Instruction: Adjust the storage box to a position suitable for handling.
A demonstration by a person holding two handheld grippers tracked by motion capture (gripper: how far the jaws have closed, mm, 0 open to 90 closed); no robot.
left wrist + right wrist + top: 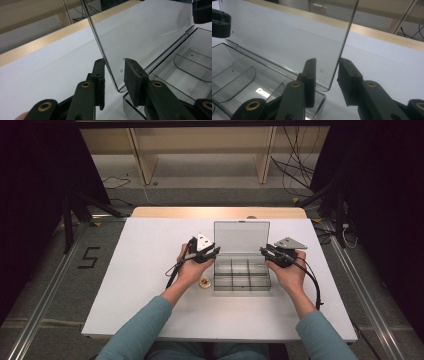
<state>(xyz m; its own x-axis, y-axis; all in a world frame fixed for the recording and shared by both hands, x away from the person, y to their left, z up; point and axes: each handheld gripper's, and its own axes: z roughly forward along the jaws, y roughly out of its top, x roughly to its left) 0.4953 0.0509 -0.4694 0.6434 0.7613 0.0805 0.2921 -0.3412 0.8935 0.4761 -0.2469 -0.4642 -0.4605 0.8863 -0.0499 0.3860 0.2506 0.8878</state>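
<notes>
Clear lid (241, 237) between open grippers

A white counter (150, 285) with a wooden far edge carries a clear compartment box (242, 281), its lid raised upright, and a small round yellowish object (204, 282) just beside the box's left side.

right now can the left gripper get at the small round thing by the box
Probably yes. The small round thing lies on the bare table just left of the box, right by the left hand. The left gripper straddles the lid edge, so it must back off first.
</notes>
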